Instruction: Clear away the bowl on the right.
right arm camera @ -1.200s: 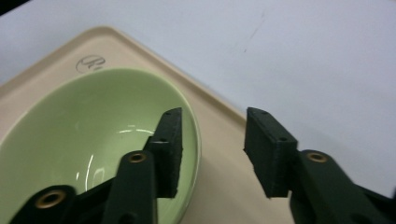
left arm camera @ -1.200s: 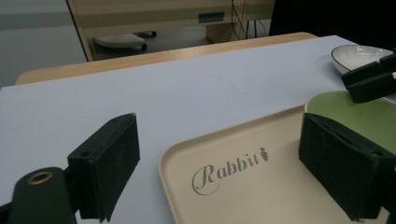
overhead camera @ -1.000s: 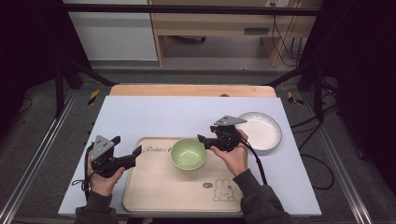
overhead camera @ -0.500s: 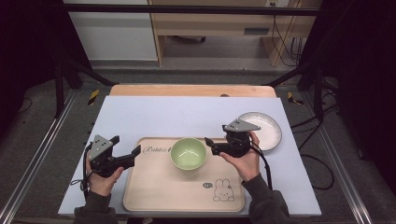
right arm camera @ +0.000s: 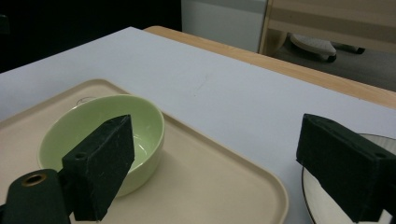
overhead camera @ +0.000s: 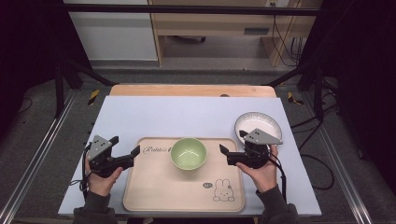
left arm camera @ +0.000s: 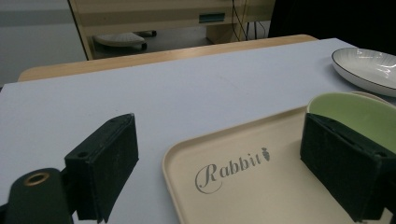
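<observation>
The place looks like a lab or a recording set-up rather than a home. The surface (overhead camera: 187, 116) is a pale sheet laid over a wooden top, framed by dark metal rails (overhead camera: 42, 154) and black stands (overhead camera: 60, 79). Black curtains (overhead camera: 28, 46) close both sides. Loose cables (overhead camera: 285, 42) hang beside a plain wooden bench (overhead camera: 210, 23) at the back, above a grey carpeted floor (overhead camera: 201, 74).

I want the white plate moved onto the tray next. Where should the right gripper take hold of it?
Grip the white plate by its thin raised rim on the near side, closest to the right gripper. It lies flat and shallow on the table, so one of the fingers goes just over the rim, the other under it.
</observation>
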The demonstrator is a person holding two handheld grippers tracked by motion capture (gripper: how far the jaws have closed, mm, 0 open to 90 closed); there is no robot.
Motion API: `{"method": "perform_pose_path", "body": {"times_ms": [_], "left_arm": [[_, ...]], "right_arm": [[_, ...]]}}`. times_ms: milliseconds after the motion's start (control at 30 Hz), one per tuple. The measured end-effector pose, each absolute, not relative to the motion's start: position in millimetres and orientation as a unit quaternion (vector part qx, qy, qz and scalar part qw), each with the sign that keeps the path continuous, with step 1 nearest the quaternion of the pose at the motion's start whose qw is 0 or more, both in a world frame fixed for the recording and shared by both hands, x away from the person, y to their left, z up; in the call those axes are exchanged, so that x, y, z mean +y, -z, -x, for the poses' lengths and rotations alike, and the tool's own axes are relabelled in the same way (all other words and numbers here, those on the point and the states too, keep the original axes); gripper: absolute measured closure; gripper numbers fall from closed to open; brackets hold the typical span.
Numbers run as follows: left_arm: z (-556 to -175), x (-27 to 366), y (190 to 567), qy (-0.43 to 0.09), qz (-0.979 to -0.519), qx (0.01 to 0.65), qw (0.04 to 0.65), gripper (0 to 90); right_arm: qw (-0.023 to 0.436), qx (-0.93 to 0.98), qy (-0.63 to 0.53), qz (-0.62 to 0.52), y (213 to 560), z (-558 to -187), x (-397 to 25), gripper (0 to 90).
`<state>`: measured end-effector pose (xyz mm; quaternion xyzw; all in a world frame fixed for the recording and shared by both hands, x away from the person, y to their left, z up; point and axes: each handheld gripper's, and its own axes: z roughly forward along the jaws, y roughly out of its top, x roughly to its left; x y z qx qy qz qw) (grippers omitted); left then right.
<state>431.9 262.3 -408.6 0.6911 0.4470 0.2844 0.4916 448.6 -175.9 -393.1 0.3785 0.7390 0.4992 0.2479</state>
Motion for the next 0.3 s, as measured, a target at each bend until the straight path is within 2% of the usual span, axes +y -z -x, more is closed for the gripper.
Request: {"method": "perform_pose_path", "body": {"times_ms": [300], "left_arm": [[-432,263,412,-0.281,-0.694,0.445,0.492,10.8]], "right_arm": [[0.255,0.729,-0.498,-0.394,400,-438,-196,10.4]]}}
